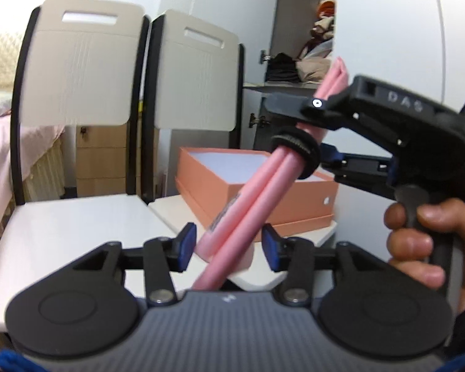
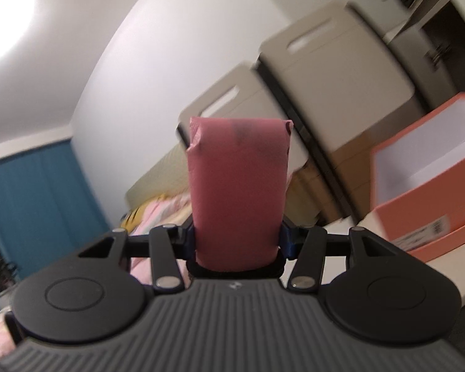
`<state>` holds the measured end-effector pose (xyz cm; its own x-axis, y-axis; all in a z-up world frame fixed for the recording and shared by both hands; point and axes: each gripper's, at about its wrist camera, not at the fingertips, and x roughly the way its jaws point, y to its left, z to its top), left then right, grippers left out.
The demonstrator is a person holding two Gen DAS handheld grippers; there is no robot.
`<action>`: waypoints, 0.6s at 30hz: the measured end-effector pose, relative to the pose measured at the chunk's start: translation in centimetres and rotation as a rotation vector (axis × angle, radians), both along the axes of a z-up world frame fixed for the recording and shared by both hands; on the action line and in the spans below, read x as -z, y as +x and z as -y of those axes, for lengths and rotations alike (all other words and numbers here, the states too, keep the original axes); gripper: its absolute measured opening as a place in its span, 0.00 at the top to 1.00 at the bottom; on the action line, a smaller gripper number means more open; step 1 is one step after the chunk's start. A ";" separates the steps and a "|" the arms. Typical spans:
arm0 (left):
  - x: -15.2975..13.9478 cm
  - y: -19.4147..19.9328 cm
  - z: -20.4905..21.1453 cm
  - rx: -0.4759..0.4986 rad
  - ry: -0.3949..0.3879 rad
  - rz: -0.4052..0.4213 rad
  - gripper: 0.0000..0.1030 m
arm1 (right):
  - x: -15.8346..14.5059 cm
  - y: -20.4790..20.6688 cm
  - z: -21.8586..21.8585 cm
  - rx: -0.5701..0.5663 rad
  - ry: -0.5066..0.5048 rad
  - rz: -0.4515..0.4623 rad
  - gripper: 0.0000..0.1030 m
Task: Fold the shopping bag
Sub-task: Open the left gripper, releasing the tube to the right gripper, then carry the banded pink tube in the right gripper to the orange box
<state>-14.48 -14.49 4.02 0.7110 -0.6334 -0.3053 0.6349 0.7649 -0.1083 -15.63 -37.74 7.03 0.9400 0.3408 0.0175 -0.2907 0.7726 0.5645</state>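
Bag (image 1: 257,183), pink and folded into a tight long bundle, sits clamped in my right gripper (image 1: 317,110), whose jaws are closed on its upper part, with the top end poking out beyond them. In the right wrist view the same bundle (image 2: 237,195) stands straight up between the blue pads (image 2: 290,243), pressed on both sides. A black band (image 1: 296,150) rings the bundle just below that grip. My left gripper (image 1: 229,248) has its jaws parted, blue pads (image 1: 187,243) on either side of the bundle's lower end with a gap to each; I hold nothing with it. The bundle runs aslant in mid-air, from low by the left gripper up to the right one. A hand (image 1: 424,245) wraps the right gripper's handle. Behind and below the bundle lies an open orange box (image 1: 294,207) with a white inside, resting on the seat of a chair (image 1: 195,80); a second chair (image 1: 80,68) stands just beside it on the left. Farther back, an open cupboard (image 1: 303,62) shows stacked clothes, and pink bedding (image 1: 3,167) lies at the left edge.
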 end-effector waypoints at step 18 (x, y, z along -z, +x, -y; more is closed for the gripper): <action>-5.0 5.5 -4.9 -0.237 0.014 -0.033 0.17 | -0.9 -2.1 0.7 0.276 -0.047 0.075 0.48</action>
<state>-9.00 -9.60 9.01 0.8287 -0.4457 -0.3386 0.4341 0.8936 -0.1140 -17.74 -38.42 7.95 0.9940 0.0741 0.0809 -0.1052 0.8532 0.5108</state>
